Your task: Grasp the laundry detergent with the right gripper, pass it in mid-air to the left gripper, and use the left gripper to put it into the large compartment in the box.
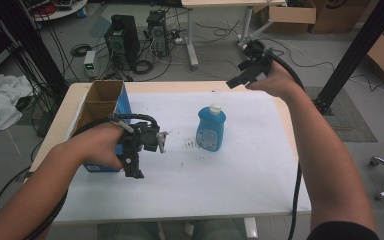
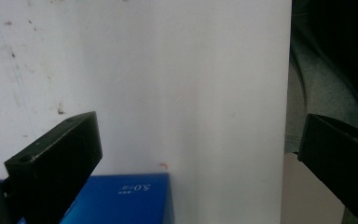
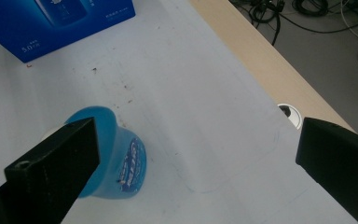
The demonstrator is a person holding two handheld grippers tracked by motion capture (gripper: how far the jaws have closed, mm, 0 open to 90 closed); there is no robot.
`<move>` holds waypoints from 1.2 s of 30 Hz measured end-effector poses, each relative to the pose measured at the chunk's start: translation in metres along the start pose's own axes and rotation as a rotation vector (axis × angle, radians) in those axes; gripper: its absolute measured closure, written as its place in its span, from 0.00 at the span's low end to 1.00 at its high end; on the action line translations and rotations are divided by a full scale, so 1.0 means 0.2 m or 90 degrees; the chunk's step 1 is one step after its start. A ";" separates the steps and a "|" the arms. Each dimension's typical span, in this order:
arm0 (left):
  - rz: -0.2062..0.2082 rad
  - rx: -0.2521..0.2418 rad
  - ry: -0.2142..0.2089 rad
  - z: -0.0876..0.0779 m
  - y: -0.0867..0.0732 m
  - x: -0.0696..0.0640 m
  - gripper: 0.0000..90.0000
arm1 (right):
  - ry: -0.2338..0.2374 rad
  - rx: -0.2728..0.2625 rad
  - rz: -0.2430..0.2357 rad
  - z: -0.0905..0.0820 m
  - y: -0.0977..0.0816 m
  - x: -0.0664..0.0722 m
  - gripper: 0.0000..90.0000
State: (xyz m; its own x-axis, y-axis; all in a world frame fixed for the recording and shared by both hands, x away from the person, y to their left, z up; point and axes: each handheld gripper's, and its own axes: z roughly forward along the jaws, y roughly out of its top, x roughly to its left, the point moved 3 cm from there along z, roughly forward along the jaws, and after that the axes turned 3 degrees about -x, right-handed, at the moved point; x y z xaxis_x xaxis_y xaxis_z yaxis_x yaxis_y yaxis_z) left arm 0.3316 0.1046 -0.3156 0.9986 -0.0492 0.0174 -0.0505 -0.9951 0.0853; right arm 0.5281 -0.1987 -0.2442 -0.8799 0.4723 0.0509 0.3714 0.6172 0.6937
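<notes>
Blue bottle [image 1: 210, 129] stands upright near the middle of the table [image 1: 230, 190], white cap up, long axis vertical; the right tool [image 1: 243, 77] hangs above the far edge, jaws spread and holding nothing, with the bottle below it and toward the person. Left tool [image 1: 136, 172], also spread and empty, sits just beside the blue box [image 1: 105, 107], which stands well apart to the bottle's left. Bare table lies all round the bottle, so the right tool likely has the clearer descent.

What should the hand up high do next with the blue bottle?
Probably lower the right gripper toward the blue bottle. Its jaws are wide open with nothing in them, and the bottle stands upright on the table below, untouched.
</notes>
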 end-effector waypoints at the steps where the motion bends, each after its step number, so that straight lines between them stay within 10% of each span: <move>1: 0.003 0.001 0.000 0.00 0.00 0.00 0.00 | 0.001 -0.009 0.008 -0.01 -0.03 0.00 0.00; 22: 0.027 -0.020 0.011 0.00 -0.01 -0.05 0.00 | 0.012 -0.120 0.046 -0.07 -0.48 0.24 0.00; 36: 0.026 -0.024 0.017 -0.02 -0.01 -0.09 0.00 | 0.027 -0.141 0.057 0.14 -0.68 0.38 0.00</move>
State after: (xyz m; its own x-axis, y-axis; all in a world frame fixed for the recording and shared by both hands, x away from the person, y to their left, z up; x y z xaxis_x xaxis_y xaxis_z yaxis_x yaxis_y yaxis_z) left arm 0.3132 0.1087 -0.3119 0.9951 -0.0867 0.0482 -0.0919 -0.9884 0.1209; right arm 0.4185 -0.2296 -0.3552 -0.8598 0.4895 0.1453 0.3779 0.4186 0.8258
